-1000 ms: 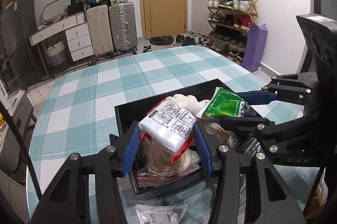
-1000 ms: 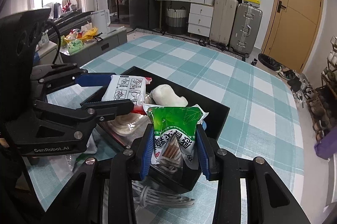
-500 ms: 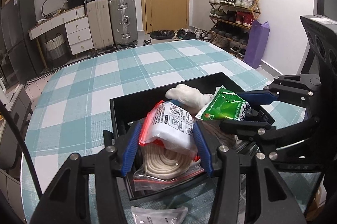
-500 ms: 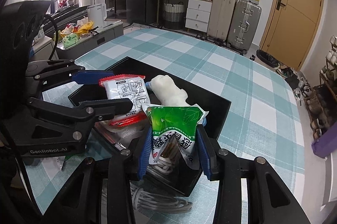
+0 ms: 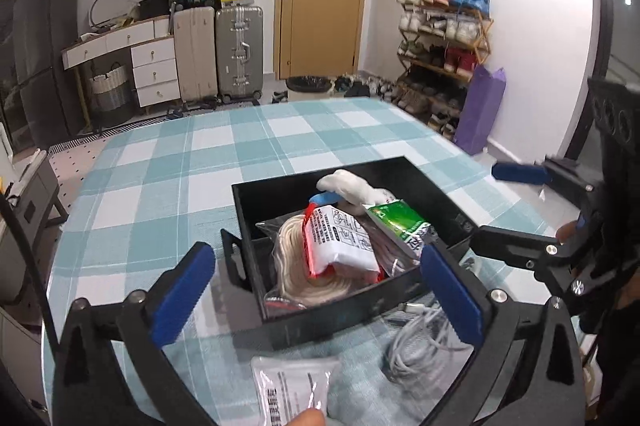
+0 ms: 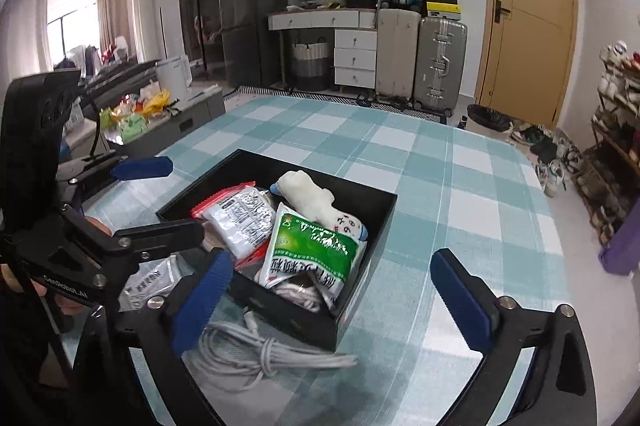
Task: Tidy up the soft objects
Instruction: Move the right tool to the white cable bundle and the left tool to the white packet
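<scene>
Now: release step. Left gripper (image 5: 316, 290) and right gripper (image 6: 336, 290) fingers opening wide, nothing held. White packet (image 5: 340, 238), green packet (image 6: 316, 246) lie in black tray (image 6: 360, 302) on desk (image 6: 440, 186). Next I target cable (image 6: 256, 350), near tray.

Glossy black plastic tray (image 5: 436, 186), crinkly plastic pkts (image 5: 344, 242), woven checked cloth (image 5: 168, 186) on table.

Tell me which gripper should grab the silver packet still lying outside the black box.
Left, probably. The silver packet lies on the table just below the left gripper, whose jaws are opening, empty. The right gripper, also opening, sits over the white cable.
</scene>
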`<state>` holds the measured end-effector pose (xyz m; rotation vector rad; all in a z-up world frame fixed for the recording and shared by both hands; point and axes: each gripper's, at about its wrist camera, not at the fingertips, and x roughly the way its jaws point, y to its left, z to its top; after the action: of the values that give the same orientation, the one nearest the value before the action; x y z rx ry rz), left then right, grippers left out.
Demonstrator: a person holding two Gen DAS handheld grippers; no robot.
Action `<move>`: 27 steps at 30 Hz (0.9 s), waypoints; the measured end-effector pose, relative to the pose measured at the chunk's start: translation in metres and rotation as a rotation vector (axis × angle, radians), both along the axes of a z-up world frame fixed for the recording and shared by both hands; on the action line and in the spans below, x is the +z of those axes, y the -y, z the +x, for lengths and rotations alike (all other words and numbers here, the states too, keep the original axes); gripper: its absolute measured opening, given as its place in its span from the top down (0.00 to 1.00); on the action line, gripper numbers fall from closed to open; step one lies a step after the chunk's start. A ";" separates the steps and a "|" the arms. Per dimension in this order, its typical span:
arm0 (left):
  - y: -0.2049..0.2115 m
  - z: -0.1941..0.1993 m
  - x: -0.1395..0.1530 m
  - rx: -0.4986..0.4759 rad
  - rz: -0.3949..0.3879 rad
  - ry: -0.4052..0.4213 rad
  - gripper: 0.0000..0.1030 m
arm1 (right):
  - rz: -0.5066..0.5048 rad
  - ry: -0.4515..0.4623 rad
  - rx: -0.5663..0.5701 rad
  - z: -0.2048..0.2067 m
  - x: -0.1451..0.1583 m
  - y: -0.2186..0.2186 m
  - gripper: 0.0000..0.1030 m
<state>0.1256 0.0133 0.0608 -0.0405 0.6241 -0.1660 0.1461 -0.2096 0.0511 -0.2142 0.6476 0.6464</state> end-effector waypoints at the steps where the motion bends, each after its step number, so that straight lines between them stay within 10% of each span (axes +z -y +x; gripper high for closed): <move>1: -0.001 -0.003 0.001 0.004 -0.005 0.004 0.00 | 0.014 -0.005 -0.004 -0.003 0.001 0.003 0.01; 27: -0.020 -0.044 -0.031 0.142 0.011 -0.045 0.00 | -0.007 -0.074 0.020 -0.031 -0.011 0.011 0.01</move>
<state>0.0814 0.0334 0.0293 -0.0775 0.6647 -0.0239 0.1153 -0.2205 0.0405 -0.2046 0.7200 0.6737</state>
